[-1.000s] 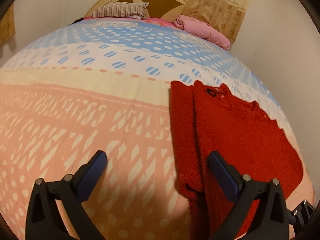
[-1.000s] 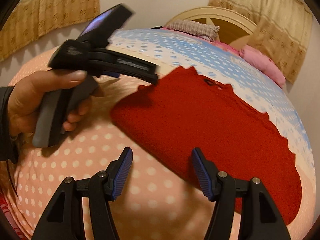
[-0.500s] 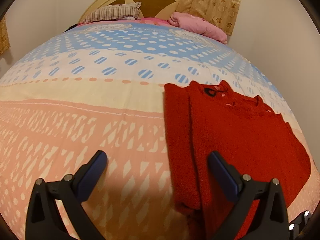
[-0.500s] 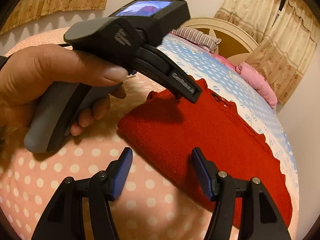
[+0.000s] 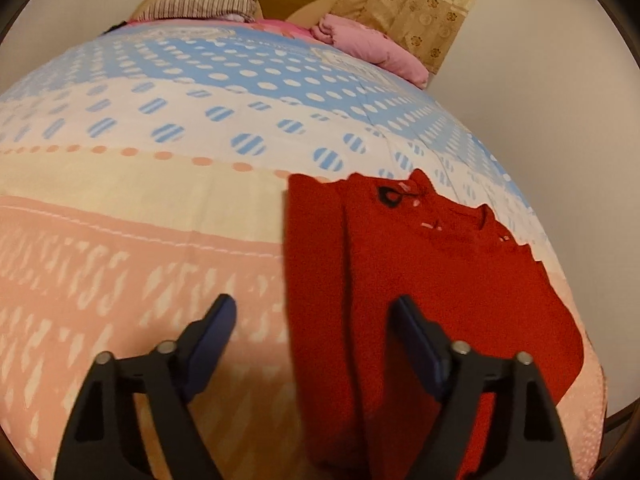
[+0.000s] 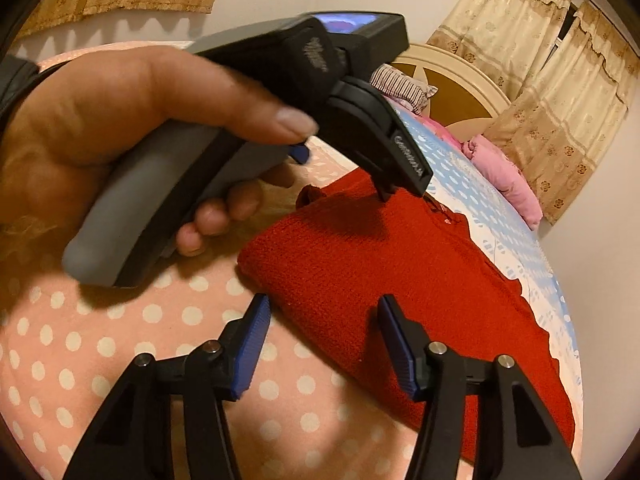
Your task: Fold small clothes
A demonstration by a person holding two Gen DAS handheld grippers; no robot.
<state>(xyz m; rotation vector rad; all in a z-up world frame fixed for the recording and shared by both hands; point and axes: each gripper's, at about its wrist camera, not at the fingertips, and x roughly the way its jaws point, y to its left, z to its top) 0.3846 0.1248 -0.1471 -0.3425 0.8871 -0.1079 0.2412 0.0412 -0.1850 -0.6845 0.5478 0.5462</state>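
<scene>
A small red knitted sweater [image 5: 432, 280] lies flat on the bed, its left side folded over along a lengthwise crease. My left gripper [image 5: 312, 320] is open and empty, hovering over the sweater's near left edge. In the right wrist view the sweater [image 6: 400, 280] lies ahead, and my right gripper [image 6: 322, 320] is open and empty just above its near hem corner. The hand-held left gripper body [image 6: 248, 136] fills the upper left of that view, above the sweater.
The bed has a pink, cream and blue dotted cover [image 5: 160, 200]. A striped pillow [image 5: 204, 2] and a pink bundle [image 5: 372, 46] lie by the headboard. Wall and curtains [image 6: 540, 100] stand to the right of the bed.
The left gripper has moved right and closer over the sweater's folded edge, its jaws narrower but still open. In the right wrist view the left hand has come nearer.
</scene>
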